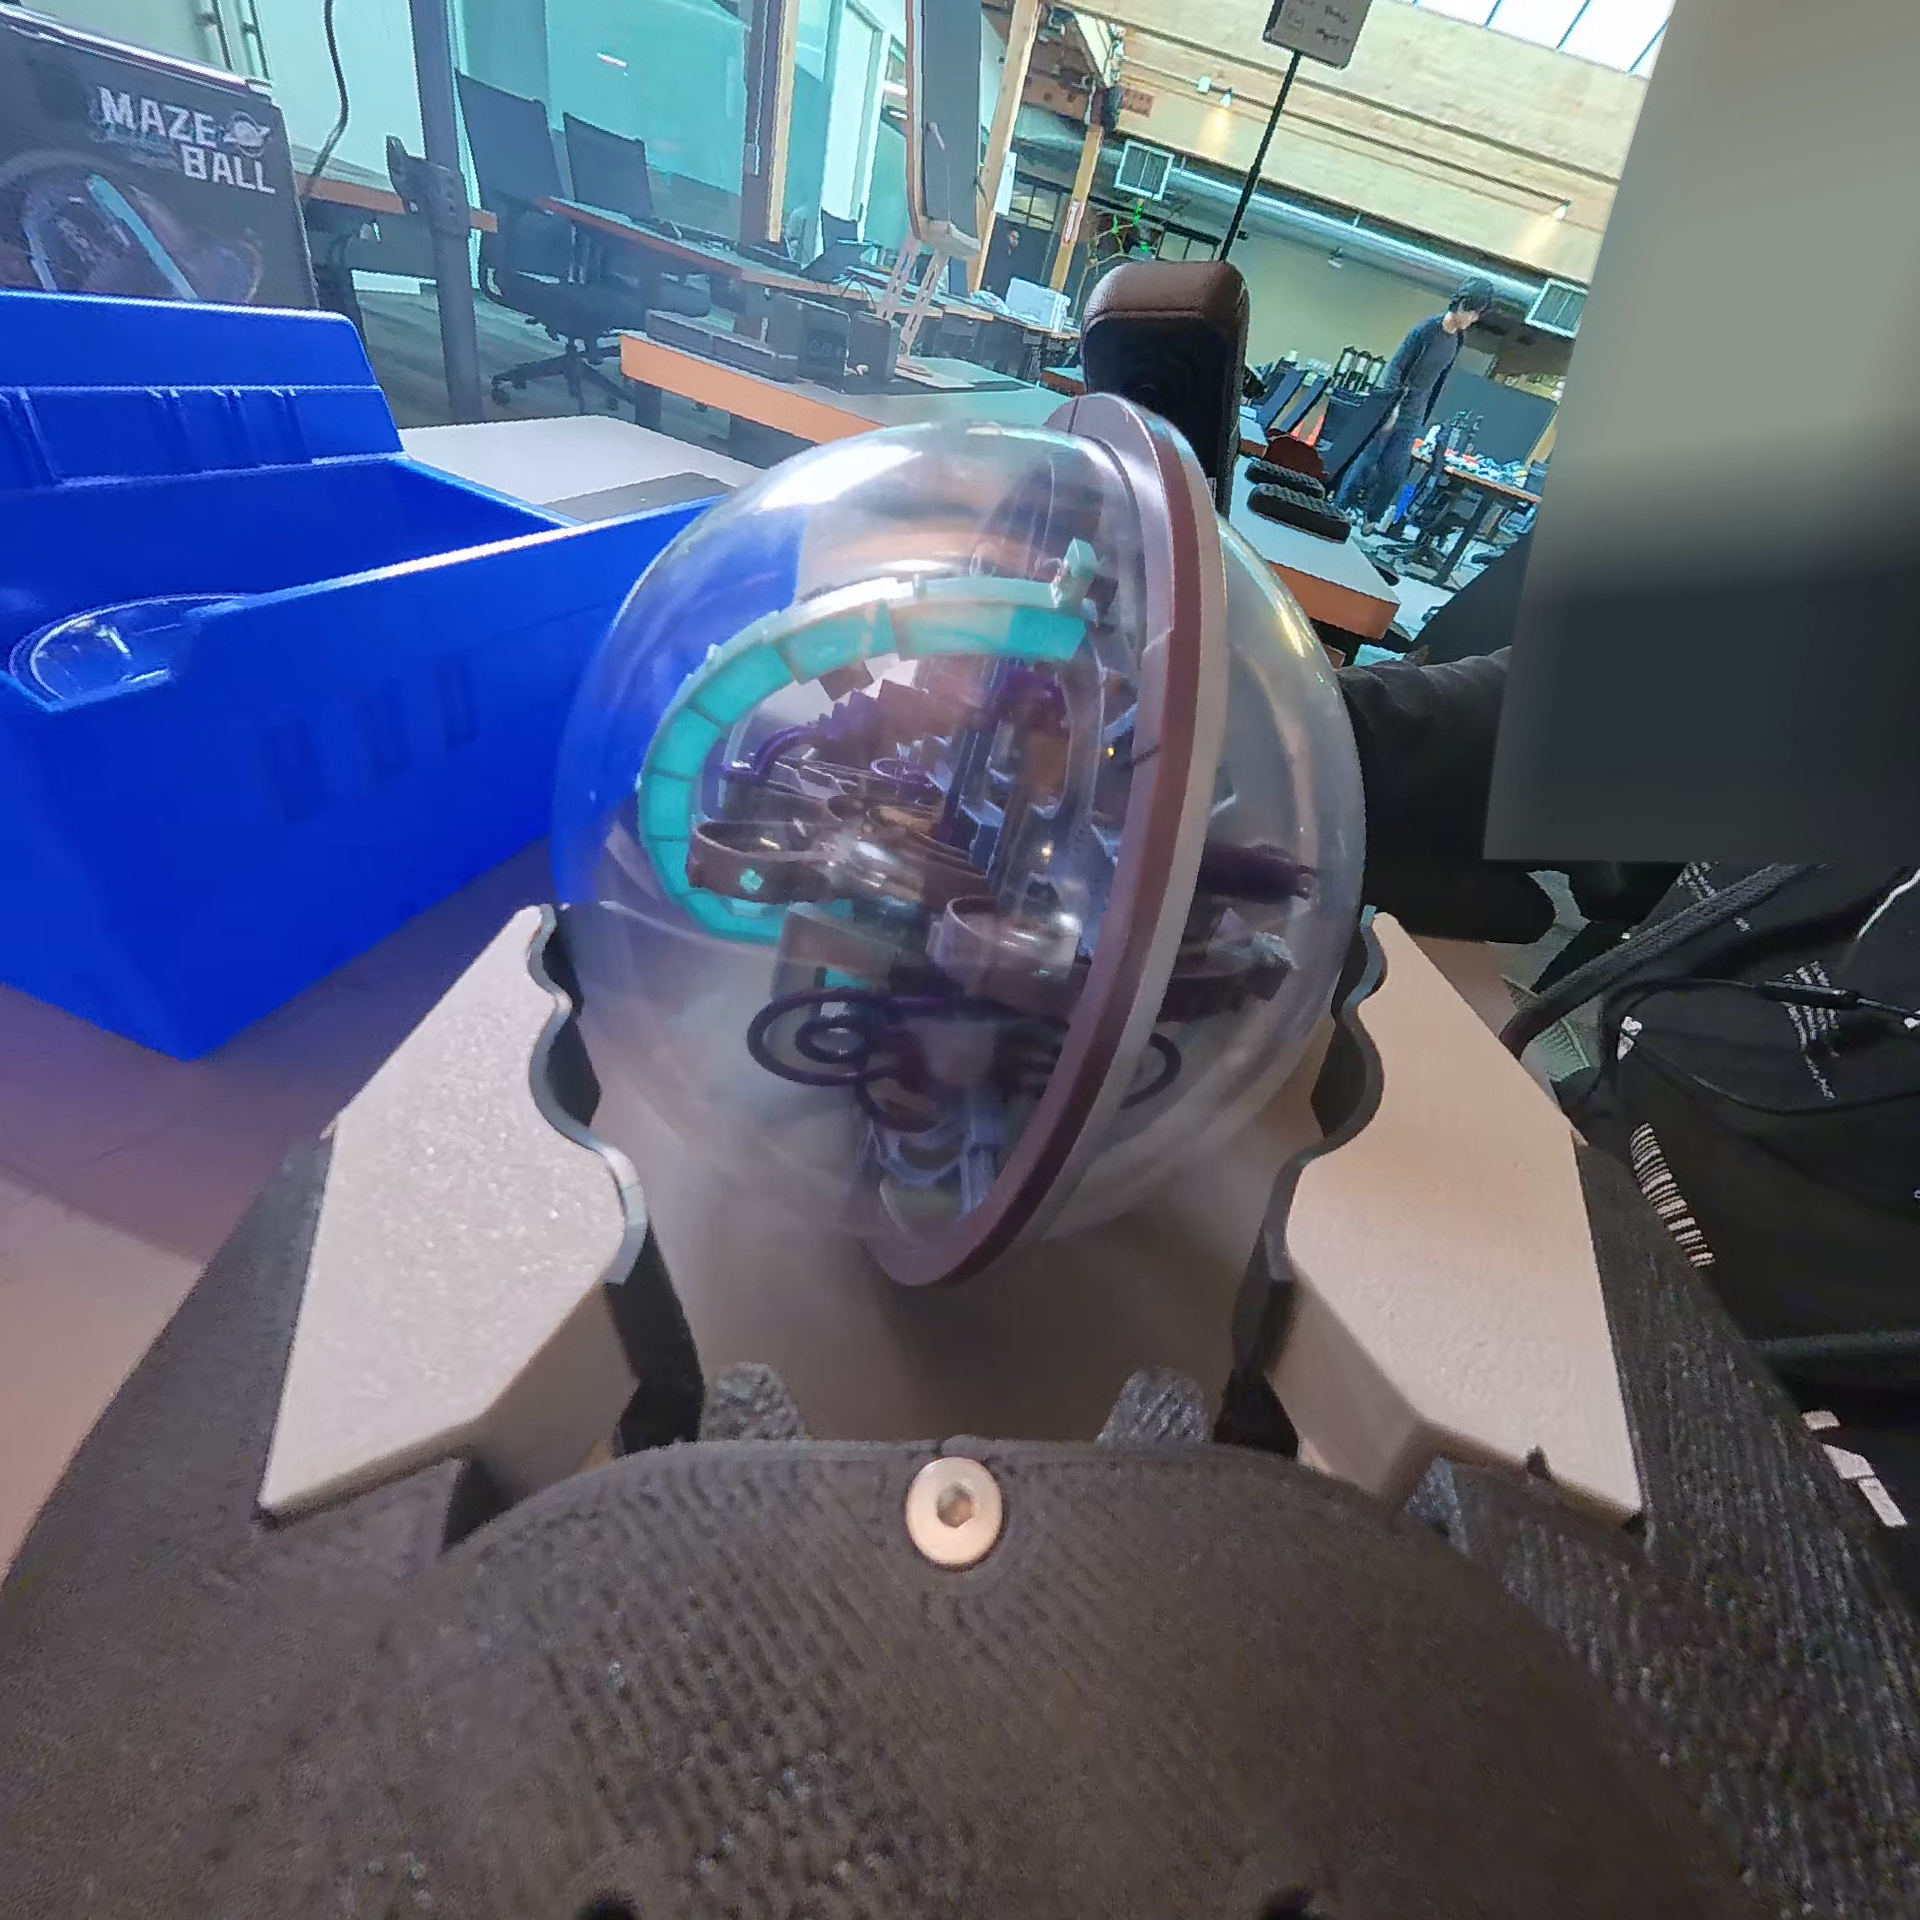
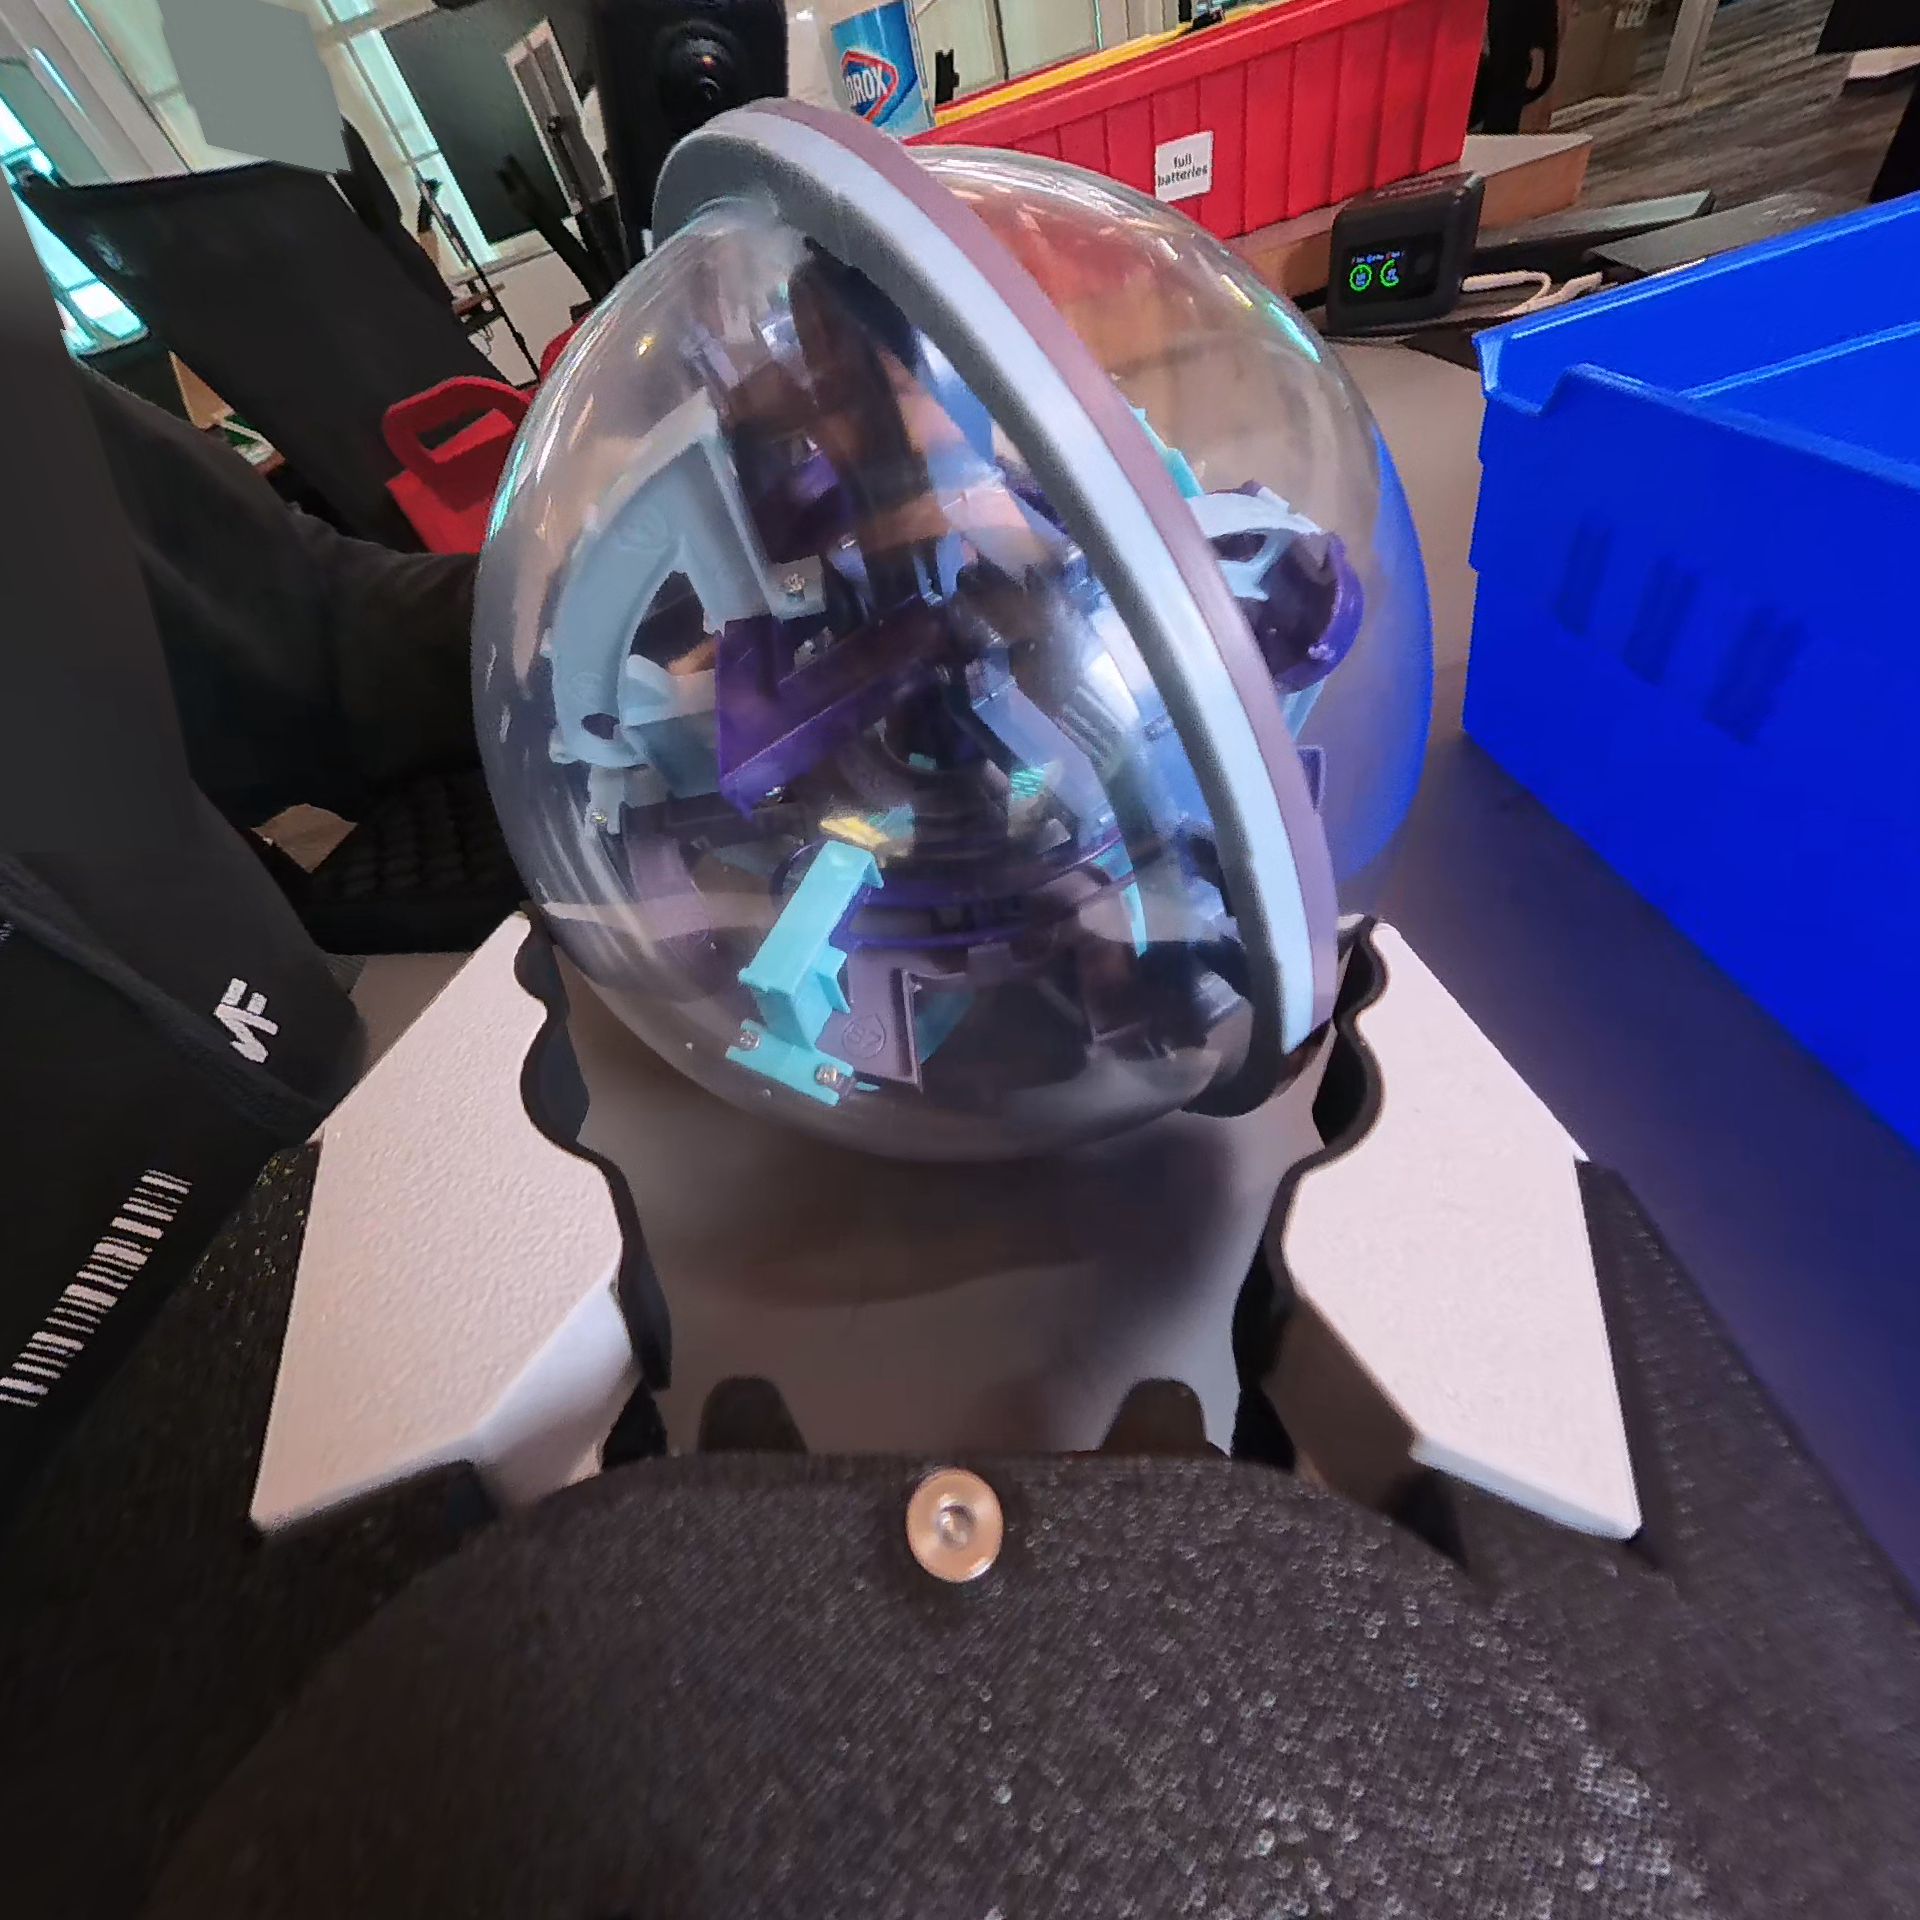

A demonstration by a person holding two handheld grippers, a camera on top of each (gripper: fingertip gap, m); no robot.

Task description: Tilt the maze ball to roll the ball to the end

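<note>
The maze ball (image 1: 935, 831) is a clear plastic sphere with a grey-purple rim around its middle and teal and purple tracks inside. It fills the middle of both views (image 2: 935, 644). My left gripper (image 1: 956, 935) is shut on the maze ball, its pale fingers (image 1: 457, 1143) pressing both sides. My right gripper (image 2: 945, 935) is shut on the ball from the opposite side, white fingers (image 2: 436, 1195) on both flanks. The sphere is tilted, with its rim running diagonally. I cannot pick out the small ball inside. The right gripper's dark body (image 1: 1174, 343) shows behind the sphere.
A blue bin (image 1: 260, 675) stands to the left, holding a clear dome (image 1: 94, 644); it also shows in the right wrist view (image 2: 1714, 623). The maze ball's box (image 1: 135, 166) stands behind it. A black bag (image 1: 1766, 1091) lies beside the ball. A red bin (image 2: 1247, 114) and a black device (image 2: 1403, 260) sit behind.
</note>
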